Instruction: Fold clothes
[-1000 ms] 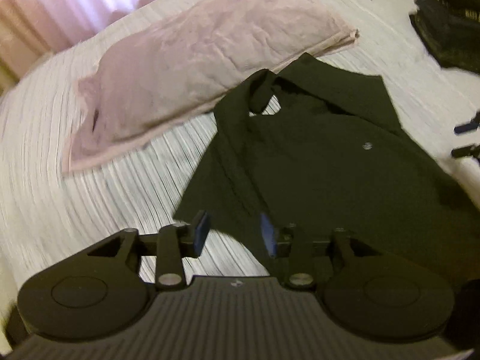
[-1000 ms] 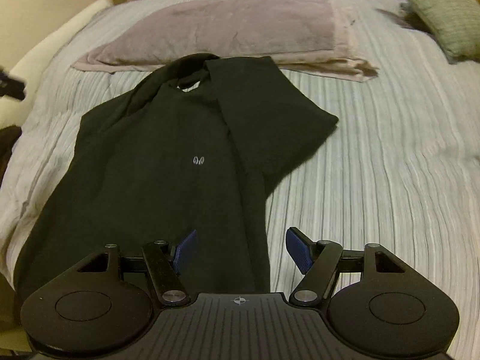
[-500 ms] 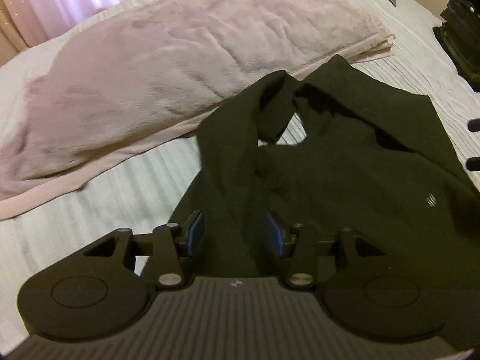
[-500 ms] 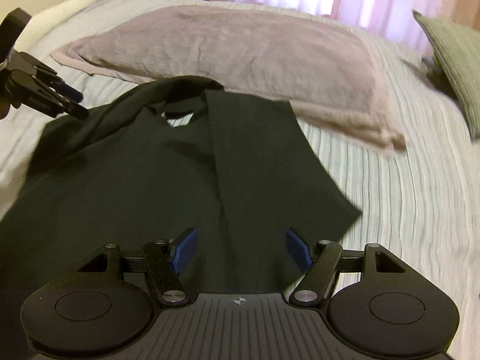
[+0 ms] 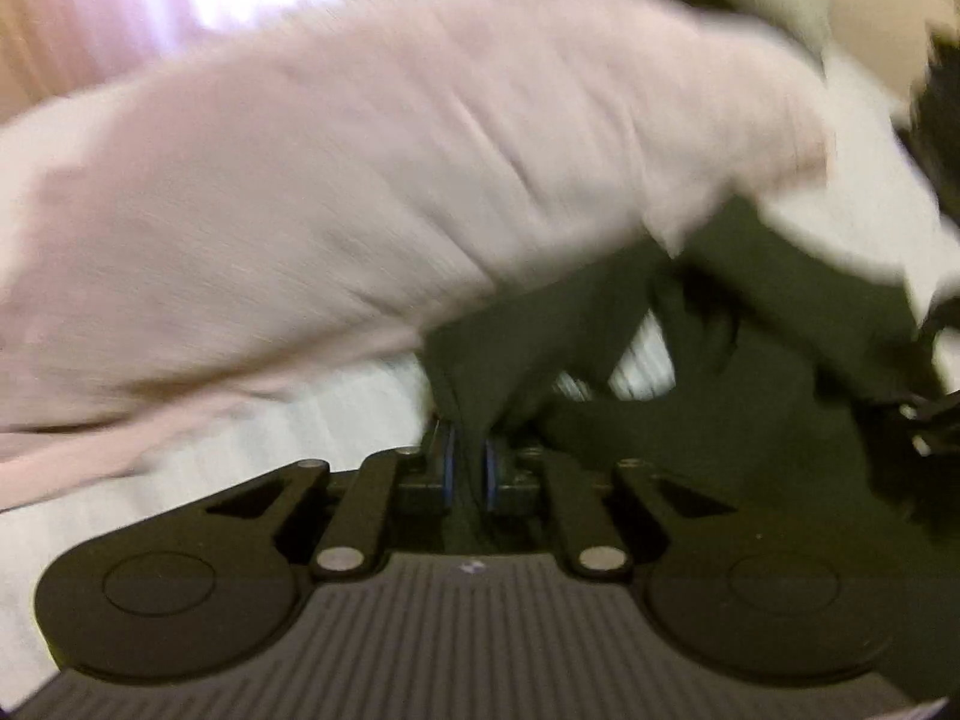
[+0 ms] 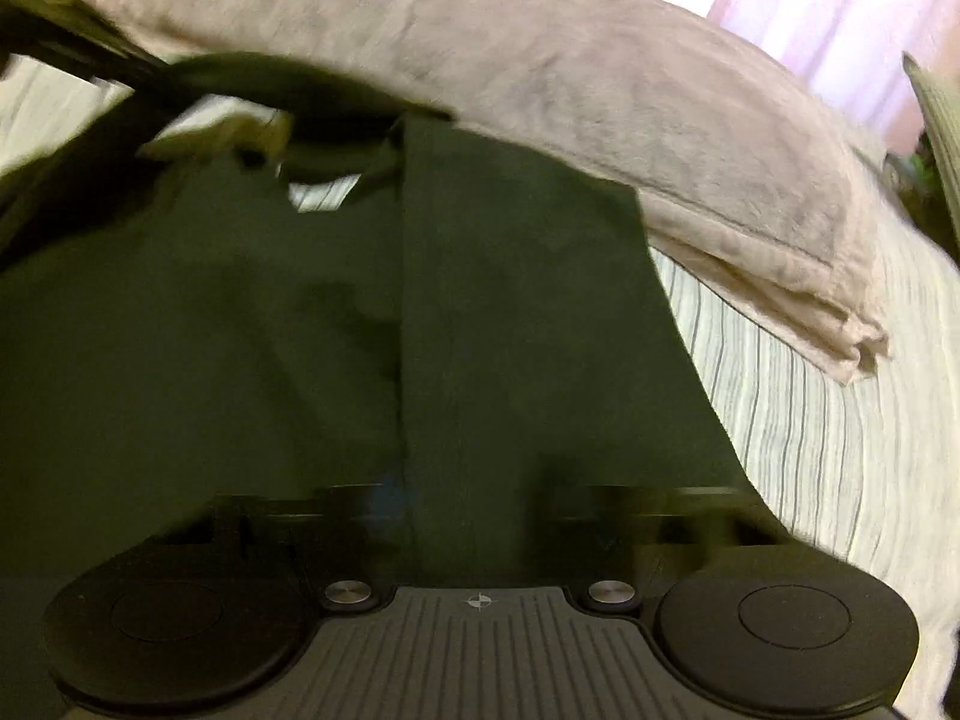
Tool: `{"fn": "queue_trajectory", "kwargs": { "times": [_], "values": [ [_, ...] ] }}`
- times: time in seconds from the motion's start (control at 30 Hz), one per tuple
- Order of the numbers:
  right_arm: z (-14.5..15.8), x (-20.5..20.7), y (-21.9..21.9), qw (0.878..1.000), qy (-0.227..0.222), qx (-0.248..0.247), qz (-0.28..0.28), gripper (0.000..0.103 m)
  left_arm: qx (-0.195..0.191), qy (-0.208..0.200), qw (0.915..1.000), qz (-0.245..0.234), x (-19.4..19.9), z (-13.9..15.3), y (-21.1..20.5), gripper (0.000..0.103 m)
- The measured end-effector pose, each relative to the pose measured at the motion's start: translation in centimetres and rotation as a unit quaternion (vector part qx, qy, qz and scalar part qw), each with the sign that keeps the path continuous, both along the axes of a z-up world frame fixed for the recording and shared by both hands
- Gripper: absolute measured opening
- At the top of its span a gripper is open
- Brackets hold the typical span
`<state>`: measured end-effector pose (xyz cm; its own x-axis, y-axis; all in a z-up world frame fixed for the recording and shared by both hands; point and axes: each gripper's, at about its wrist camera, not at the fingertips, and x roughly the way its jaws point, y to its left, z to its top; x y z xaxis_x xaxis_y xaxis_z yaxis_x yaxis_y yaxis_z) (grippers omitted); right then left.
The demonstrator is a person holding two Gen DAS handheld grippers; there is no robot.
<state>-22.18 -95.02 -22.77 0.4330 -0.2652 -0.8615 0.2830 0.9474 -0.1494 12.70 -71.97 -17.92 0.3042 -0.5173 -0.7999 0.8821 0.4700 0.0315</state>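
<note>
A black shirt (image 5: pixel 750 420) lies flat on the striped bed sheet (image 6: pixel 810 420), its collar toward the pink pillow (image 5: pixel 360 180). My left gripper (image 5: pixel 468 471) is shut on a bunched edge of the shirt near the left shoulder, beside the collar opening. In the right wrist view the shirt (image 6: pixel 510 330) fills the middle, with a folded panel running up from my right gripper (image 6: pixel 480 501). Its fingers are blurred and stand apart, with the shirt's fabric lying between them. The left gripper (image 6: pixel 90 54) shows as a dark blur at the collar.
The pink pillow (image 6: pixel 600 90) lies across the bed just beyond the collar. A green pillow (image 6: pixel 942 120) sits at the far right edge. A dark pile of clothes (image 5: pixel 942 120) lies at the right. Pink curtains hang behind the bed.
Both grippers have moved forward and down onto the shirt near its collar end. The left gripper has shut on the shirt's edge. The right gripper's fingers now straddle the fabric.
</note>
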Motion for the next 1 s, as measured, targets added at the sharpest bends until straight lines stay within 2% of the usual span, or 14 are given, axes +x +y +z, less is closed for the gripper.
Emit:
{"fn": "queue_trajectory", "kwargs": {
  "times": [0.03,0.13,0.23,0.33,0.4,0.43,0.47,0.53,0.57,0.6,0.67,0.8,0.87,1.0],
  "values": [
    [1.0,-0.5,-0.7,1.000,-0.014,-0.002,-0.015,0.000,-0.016,-0.011,0.9994,0.029,0.5,2.0,2.0,0.007],
    [5.6,-3.9,-3.2,0.994,-0.068,-0.026,-0.079,0.000,-0.054,-0.052,0.9889,0.129,2.0,8.0,9.1,0.007],
    [10.0,-9.7,-6.0,0.975,-0.124,-0.057,-0.176,0.000,-0.060,-0.084,0.9663,0.236,3.0,12.2,17.1,0.006],
    [11.8,-17.2,-8.2,0.934,-0.156,-0.062,-0.315,0.000,-0.018,-0.080,0.9451,0.316,2.9,11.8,23.3,0.007],
    [9.3,-22.9,-9.1,0.891,-0.130,-0.021,-0.434,0.000,0.015,-0.057,0.9343,0.352,2.1,9.6,25.9,0.009],
    [7.8,-25.6,-9.4,0.867,-0.108,0.005,-0.486,0.006,0.028,-0.040,0.9293,0.366,1.6,8.4,26.8,0.010],
    [6.0,-27.6,-9.2,0.852,-0.075,0.035,-0.517,0.027,0.042,-0.023,0.9237,0.380,1.0,7.1,27.8,0.012],
    [3.9,-30.1,-7.8,0.840,-0.044,0.063,-0.536,0.051,0.071,-0.010,0.9187,0.388,-0.5,4.9,28.1,0.013],
    [3.1,-31.2,-7.1,0.837,-0.031,0.072,-0.542,0.052,0.083,-0.005,0.9170,0.390,-1.3,4.0,28.0,0.013],
    [3.0,-31.7,-6.3,0.840,-0.027,0.070,-0.537,0.052,0.094,-0.001,0.9153,0.392,-2.1,3.1,27.9,0.013],
    [3.3,-31.7,-5.3,0.853,-0.032,0.069,-0.517,0.052,0.098,-0.003,0.9227,0.373,-2.9,3.0,26.9,0.015],
    [5.3,-27.2,-4.3,0.920,-0.048,0.018,-0.389,0.054,0.093,-0.028,0.9447,0.313,-5.3,4.2,22.8,0.018],
    [5.9,-24.0,-4.3,0.950,-0.056,-0.003,-0.308,0.083,0.078,-0.041,0.9573,0.275,-5.9,5.1,20.1,0.020],
    [3.6,-16.9,-5.4,0.986,-0.012,-0.048,-0.161,0.084,0.050,-0.060,0.9768,0.199,-7.6,6.2,14.7,0.025]
  ]
}}
